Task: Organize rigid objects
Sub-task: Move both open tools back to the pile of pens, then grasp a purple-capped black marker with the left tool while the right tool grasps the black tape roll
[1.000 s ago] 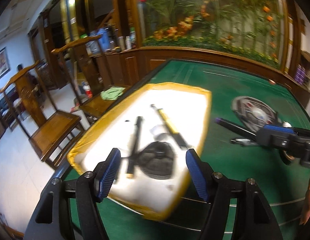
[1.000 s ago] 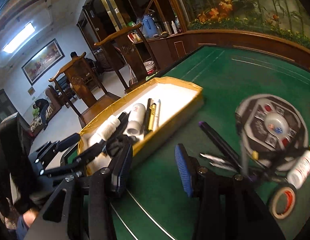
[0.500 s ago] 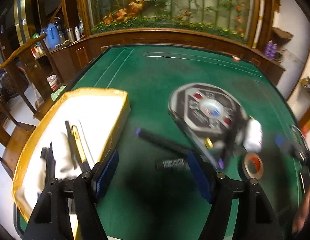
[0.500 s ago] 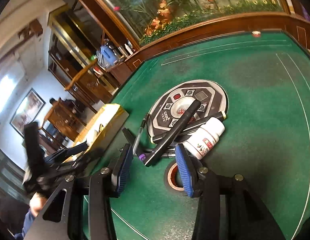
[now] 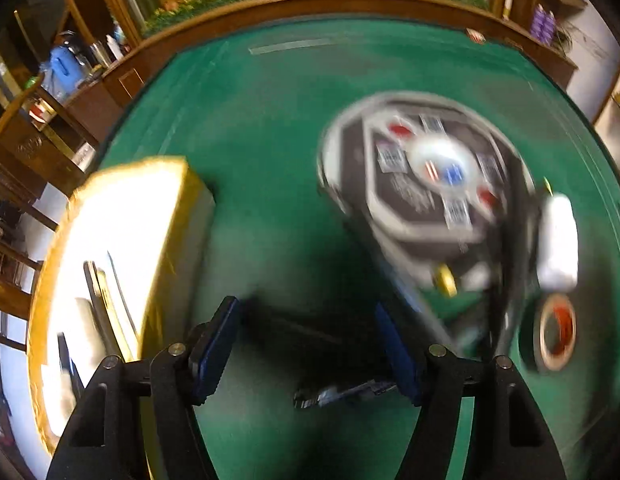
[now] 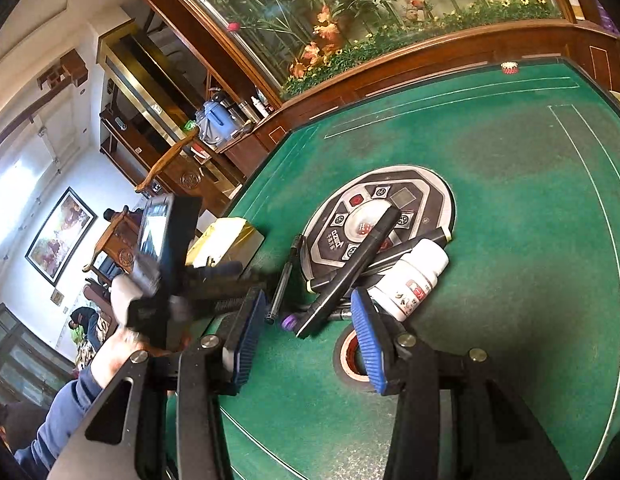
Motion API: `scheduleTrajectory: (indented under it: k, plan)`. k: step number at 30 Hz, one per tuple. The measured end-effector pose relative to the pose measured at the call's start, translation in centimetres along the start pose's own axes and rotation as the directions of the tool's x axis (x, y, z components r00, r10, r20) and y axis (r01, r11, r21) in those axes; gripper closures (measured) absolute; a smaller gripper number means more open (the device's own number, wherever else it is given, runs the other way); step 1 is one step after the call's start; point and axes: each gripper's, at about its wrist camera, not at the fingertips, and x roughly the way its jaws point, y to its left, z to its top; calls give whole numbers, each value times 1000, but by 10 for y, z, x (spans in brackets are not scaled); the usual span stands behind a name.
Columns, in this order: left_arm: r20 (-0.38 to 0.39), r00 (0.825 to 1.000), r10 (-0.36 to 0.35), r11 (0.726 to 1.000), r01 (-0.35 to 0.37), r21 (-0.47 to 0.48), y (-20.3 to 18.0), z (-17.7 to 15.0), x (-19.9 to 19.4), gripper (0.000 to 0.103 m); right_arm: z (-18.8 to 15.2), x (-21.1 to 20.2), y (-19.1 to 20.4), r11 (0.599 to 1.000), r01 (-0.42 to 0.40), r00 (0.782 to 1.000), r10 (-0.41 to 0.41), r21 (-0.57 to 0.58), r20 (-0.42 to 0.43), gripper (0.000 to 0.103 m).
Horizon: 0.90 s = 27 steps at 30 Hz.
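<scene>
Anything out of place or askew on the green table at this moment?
Yes: loose items lie heaped by the round control panel. A black marker rests askew across it, a white bottle lies on its side, and a tape roll sits alongside.

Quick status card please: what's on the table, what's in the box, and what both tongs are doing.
surface: green table
box: yellow box at the table's left edge, pens inside
loose items: black marker, white bottle, tape roll, slim pen
left tongs: closing, nothing gripped
right tongs: apart, empty, marker tip between
</scene>
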Motion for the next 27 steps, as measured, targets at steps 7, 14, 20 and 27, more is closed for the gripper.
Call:
scheduleTrajectory:
  k: [7,14,20,27]
  plan:
    - [-8,982,-190,981,190,36,-20,-80,-38,34,0,-1,-2,1000,-8,1000,7,14,5,59]
    - [103,979,-177,972,191,-136,12,-122,-74,33,1,-2,0,1000,-9,1000,9,11,10,59]
    - [111,982,-152,967,171,-189,15,-101,-66,32,-2,-3,4,1000,-10,1000,10,9,6,59]
    - [56,995,-81,976,90,-198,4,-68,-26,53,-2,-2,2,1000,3,1000,-3,9,-10,59]
